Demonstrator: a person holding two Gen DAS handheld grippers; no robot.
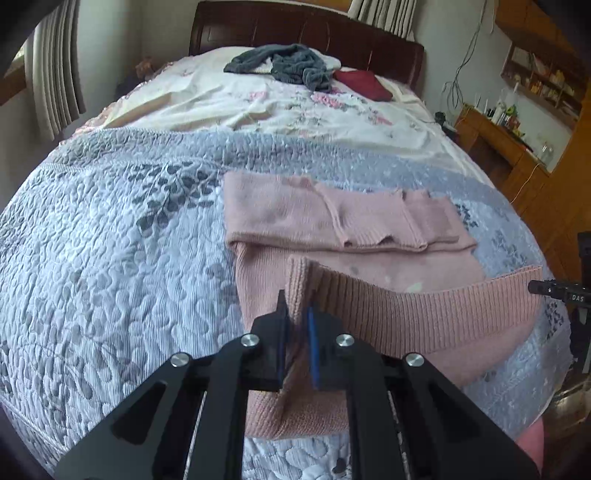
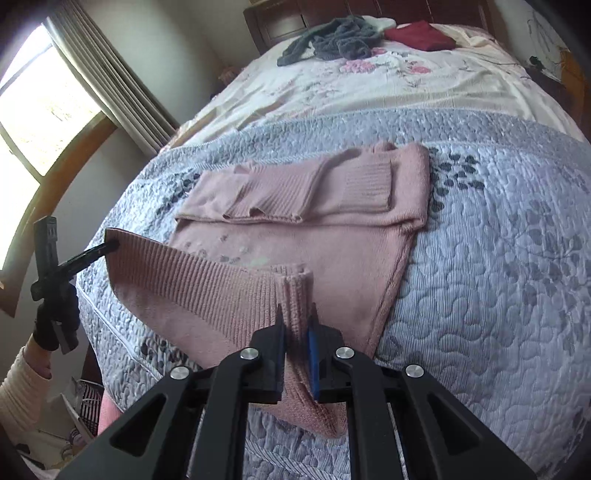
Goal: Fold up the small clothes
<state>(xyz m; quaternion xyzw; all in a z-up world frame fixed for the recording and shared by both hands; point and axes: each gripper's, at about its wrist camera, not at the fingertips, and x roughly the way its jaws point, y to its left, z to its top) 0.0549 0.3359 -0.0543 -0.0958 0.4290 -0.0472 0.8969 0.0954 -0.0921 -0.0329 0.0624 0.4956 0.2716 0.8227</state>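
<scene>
A pink knit sweater (image 1: 332,221) (image 2: 314,206) lies on the grey quilted bedspread (image 1: 110,240), sleeves folded across its upper part. Its ribbed hem (image 1: 424,306) (image 2: 184,273) is lifted off the bed and stretched between both grippers. My left gripper (image 1: 296,302) is shut on the hem's left corner; in the right wrist view its tip (image 2: 110,245) shows pinching that same corner. My right gripper (image 2: 296,309) is shut on the hem's right corner. It appears at the right edge of the left wrist view (image 1: 535,287).
A crumpled grey garment (image 1: 284,68) (image 2: 332,40) and a folded dark red one (image 1: 364,85) (image 2: 421,35) lie near the headboard on a floral sheet. A wooden desk (image 1: 498,147) stands right of the bed. A curtained window (image 2: 48,99) is on the left. A gloved hand (image 2: 48,332) holds the left gripper.
</scene>
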